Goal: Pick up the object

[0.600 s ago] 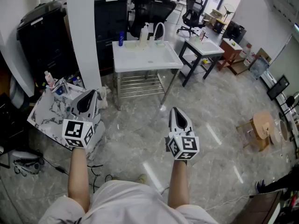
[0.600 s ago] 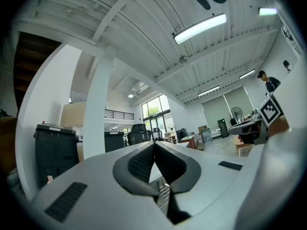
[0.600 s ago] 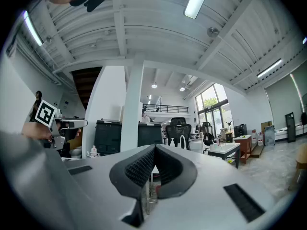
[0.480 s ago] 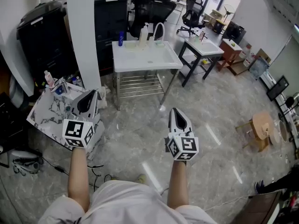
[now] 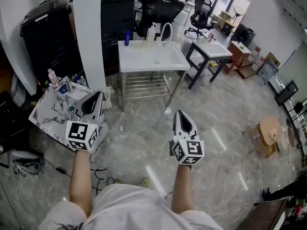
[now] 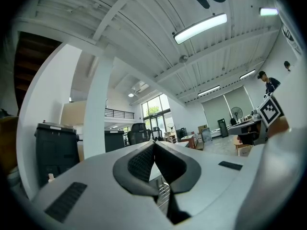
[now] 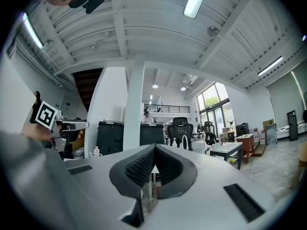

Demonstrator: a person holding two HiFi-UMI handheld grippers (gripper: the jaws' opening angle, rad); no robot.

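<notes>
While held low over the floor, clenched tight on nothing: left gripper [image 5: 96,96] and right gripper [image 5: 179,114]. Cannot tell which object is meant; probably among the bottles [image 5: 126,38] at the far edge of the white worktop [image 5: 148,61]. Straight ahead, well apart, roughly between both grippers, neither clearly nearer. Needs stepping forward before reaching.

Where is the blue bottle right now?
In the head view, the blue bottle stands on the far left corner of the white table, just right of the white pillar.
</notes>
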